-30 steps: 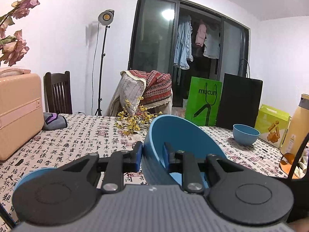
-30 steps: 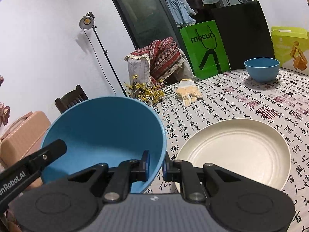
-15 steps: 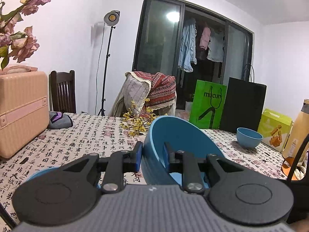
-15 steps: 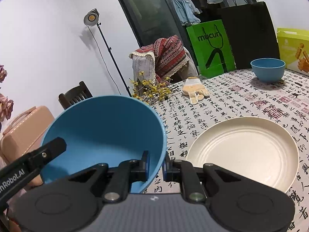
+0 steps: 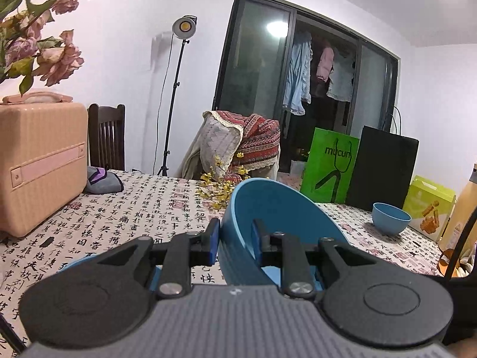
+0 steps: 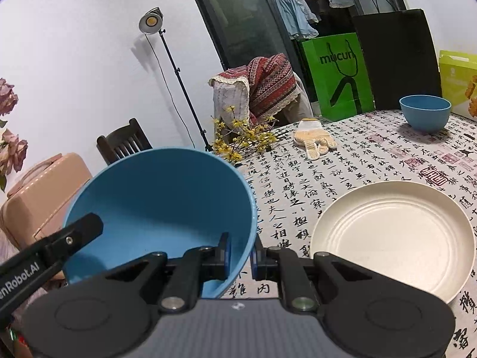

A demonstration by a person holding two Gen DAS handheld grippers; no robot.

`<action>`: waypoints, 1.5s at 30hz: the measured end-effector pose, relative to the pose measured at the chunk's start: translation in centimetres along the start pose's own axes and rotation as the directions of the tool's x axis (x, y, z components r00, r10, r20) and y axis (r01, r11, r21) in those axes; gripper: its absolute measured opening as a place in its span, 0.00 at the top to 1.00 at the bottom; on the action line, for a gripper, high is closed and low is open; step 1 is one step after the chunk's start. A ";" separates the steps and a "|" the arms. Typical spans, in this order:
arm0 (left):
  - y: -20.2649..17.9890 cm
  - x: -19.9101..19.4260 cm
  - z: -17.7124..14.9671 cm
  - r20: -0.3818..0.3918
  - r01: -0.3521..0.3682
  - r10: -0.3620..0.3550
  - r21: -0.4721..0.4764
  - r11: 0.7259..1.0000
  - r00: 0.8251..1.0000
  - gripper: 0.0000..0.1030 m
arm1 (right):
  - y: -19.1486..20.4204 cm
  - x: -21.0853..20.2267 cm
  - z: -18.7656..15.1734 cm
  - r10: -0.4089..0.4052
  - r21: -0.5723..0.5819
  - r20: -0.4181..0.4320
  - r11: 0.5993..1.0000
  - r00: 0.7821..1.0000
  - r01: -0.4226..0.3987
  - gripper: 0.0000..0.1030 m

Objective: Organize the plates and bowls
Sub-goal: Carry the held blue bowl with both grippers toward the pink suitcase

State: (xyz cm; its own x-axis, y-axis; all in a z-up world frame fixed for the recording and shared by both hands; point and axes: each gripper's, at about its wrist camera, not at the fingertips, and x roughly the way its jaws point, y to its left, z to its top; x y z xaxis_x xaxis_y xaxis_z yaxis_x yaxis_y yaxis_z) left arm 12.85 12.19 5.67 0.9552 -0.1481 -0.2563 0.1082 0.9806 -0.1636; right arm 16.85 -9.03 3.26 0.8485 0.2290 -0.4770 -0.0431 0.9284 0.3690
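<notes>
Left gripper (image 5: 234, 241): clenched on the rim of a blue bowl (image 5: 280, 220), one finger outside the wall, one inside.
Right gripper (image 6: 240, 256): clenched on the rim of a second blue bowl (image 6: 161, 205), wall pinched between its pads; bowl tipped, opening facing the camera.
Bowl positions: each hung directly at its claw's tips, apparently off the table (image 6: 298, 197), though the bases were hidden by the grippers.
Third bowl (image 6: 424, 112): upright, far ahead and right of the right claw, near the green bag (image 6: 340, 74).
Cream plate (image 6: 393, 238): flat on the cloth, just right of the right claw, apart from it.
Other clutter: glove (image 6: 314, 140) and yellow flowers (image 6: 244, 137) ahead of the right claw, beyond the held bowl.
Handling (judgement): bowls looked rigid, thin-walled and light, likely plastic or bamboo fibre; matte, so only mildly slippery; unlikely to shatter.
Hold point (judgement): rim pinch suits them; a one-sided grip lets the bowl swing, so keep the clamp firm.
Plate (judgement): low edge, hard to pinch flat; take it at the raised lip.
</notes>
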 end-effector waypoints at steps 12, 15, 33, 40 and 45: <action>2.1 -0.7 0.1 0.010 -0.006 0.007 -0.025 1.000 1.000 0.78 | 2.0 0.4 -0.4 0.004 -0.022 0.001 1.000 1.000 -0.004 0.87; 2.4 -0.8 0.1 0.011 -0.008 0.008 -0.030 1.000 1.000 0.78 | 2.5 0.4 -0.5 0.005 -0.027 0.000 1.000 1.000 -0.005 0.87; 5.6 -1.4 0.0 0.016 -0.028 0.029 -0.070 0.997 0.999 0.78 | 5.4 0.7 -1.0 0.018 -0.048 0.000 0.999 1.000 -0.018 0.87; 6.9 -1.5 0.2 0.002 -0.050 0.050 -0.086 0.995 0.999 0.79 | 6.7 0.9 -1.2 0.030 -0.057 -0.003 0.998 1.000 -0.031 0.87; 7.8 -1.7 0.3 -0.007 -0.069 0.068 -0.098 0.993 0.998 0.79 | 7.7 1.2 -1.4 0.040 -0.068 -0.009 0.997 0.999 -0.041 0.87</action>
State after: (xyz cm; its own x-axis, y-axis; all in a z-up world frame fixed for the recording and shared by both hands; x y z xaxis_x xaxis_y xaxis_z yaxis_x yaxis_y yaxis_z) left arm 12.14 20.14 5.11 0.9585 -0.0816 -0.2732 0.0148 0.9711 -0.2382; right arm 16.80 -1.20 4.42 0.8415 0.2688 -0.4686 -0.1138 0.9361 0.3327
